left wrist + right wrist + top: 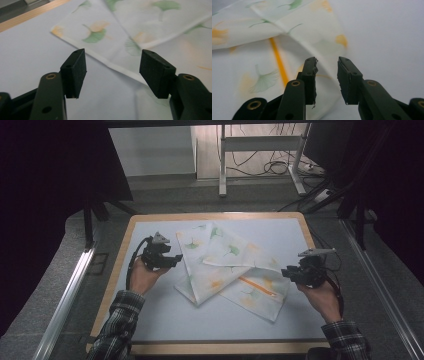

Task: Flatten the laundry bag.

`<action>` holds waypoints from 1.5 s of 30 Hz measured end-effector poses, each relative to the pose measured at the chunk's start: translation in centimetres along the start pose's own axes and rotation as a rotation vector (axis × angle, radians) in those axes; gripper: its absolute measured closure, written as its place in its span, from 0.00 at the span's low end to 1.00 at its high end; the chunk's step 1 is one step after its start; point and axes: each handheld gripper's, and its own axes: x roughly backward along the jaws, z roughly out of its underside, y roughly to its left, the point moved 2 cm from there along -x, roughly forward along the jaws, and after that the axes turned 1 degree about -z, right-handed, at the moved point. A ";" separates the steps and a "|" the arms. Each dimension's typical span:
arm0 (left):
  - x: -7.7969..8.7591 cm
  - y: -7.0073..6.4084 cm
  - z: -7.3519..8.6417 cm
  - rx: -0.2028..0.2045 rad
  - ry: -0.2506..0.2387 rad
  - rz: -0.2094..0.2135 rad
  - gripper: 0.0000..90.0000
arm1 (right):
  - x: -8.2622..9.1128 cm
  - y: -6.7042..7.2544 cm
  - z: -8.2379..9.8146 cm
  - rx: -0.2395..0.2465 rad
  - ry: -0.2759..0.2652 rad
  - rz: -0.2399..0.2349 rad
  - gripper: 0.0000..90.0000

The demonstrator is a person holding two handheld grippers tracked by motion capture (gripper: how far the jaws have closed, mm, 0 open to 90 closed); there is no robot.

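Here the left tool [167, 259] is hovering just beside the left edge of the cloth [230, 270], with its jaws standing wide and nothing between them. In the left gripper view that folded edge is running slantwise just ahead of the pads, so the cloth is lying forward and to the right of this tool, apart from it. The cloth is resting in the middle of the worktop [165, 320], folded into loose overlapping flaps, and its long axis is going from far-left to near-right. It is thin and soft, white, printed with green and orange leaves and one orange stripe, and its folds are lying flat. The worktop is smooth, pale blue-grey, with a wooden rim. The right tool [290, 272] is hanging at the right edge of the cloth, jaws narrowly apart and holding nothing; in the right gripper view the cloth corner is lying below its tips. I judge that both tools are about equally near, each to its own edge.
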 end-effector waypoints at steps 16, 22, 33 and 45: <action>0.7 -11.4 3.6 -0.103 -0.034 0.240 0.37 | -2.7 8.0 3.1 0.104 0.070 -0.193 0.69; -0.4 -13.3 3.9 -0.149 -0.033 0.197 0.32 | -5.0 10.9 3.6 0.198 0.116 -0.232 0.67; -2.2 -13.1 4.4 -0.190 -0.001 0.040 0.27 | -7.6 12.4 3.7 0.327 0.135 -0.148 0.63; -2.2 -10.7 3.8 -0.164 0.043 0.045 0.99 | -7.6 12.7 3.2 0.331 0.180 -0.142 1.00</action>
